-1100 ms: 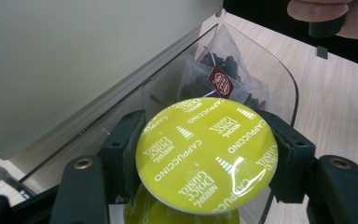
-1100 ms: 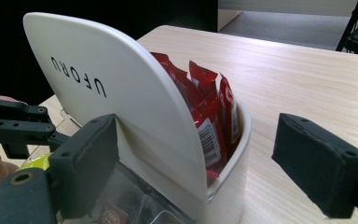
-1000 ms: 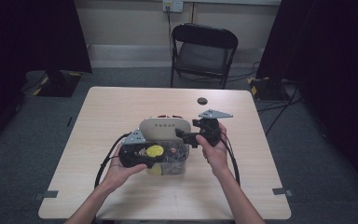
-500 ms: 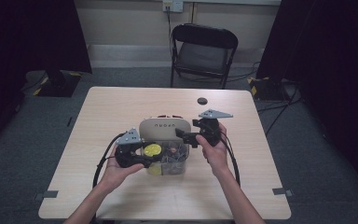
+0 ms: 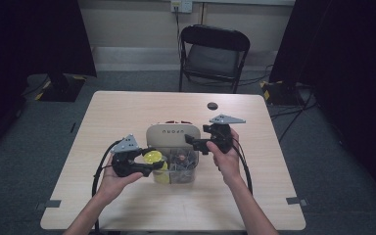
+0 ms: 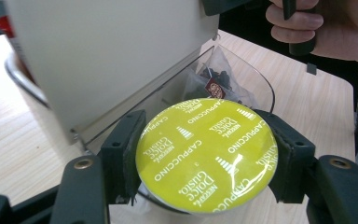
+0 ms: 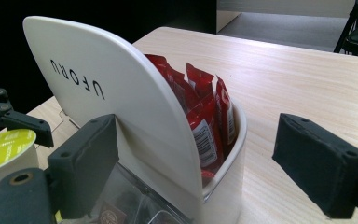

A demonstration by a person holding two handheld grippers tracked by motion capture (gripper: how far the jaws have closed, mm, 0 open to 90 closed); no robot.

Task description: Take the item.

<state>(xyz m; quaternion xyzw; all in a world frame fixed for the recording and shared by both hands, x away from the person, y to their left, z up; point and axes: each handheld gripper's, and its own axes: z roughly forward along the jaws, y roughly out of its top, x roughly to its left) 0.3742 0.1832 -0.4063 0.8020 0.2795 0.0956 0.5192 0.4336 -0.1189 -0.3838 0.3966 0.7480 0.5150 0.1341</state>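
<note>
A yellow-lidded Dolce Gusto cappuccino capsule [image 6: 200,140] sits between the jaws of my left gripper [image 6: 205,157], which is shut on its rim. In the high view the capsule [image 5: 152,157] and left gripper [image 5: 154,164] hover at the left edge of a cream box's clear front compartment [image 5: 182,167]. The box's lid [image 5: 171,133], marked UFORU, stands raised. My right gripper [image 5: 192,142] is at the lid's right edge with its jaws wide open; one jaw rests beside the lid [image 7: 98,93]. Red sachets [image 7: 205,112] stand behind the lid. Tea bags [image 6: 214,84] lie in the clear compartment.
A small black round object [image 5: 212,105] lies on the wooden table [image 5: 127,107] toward the far right. A black folding chair [image 5: 214,54] stands beyond the far edge. Cables trail from both grippers toward the near edge.
My left gripper has drawn slightly left and up with the capsule still held. The right gripper and the lid have stayed put.
</note>
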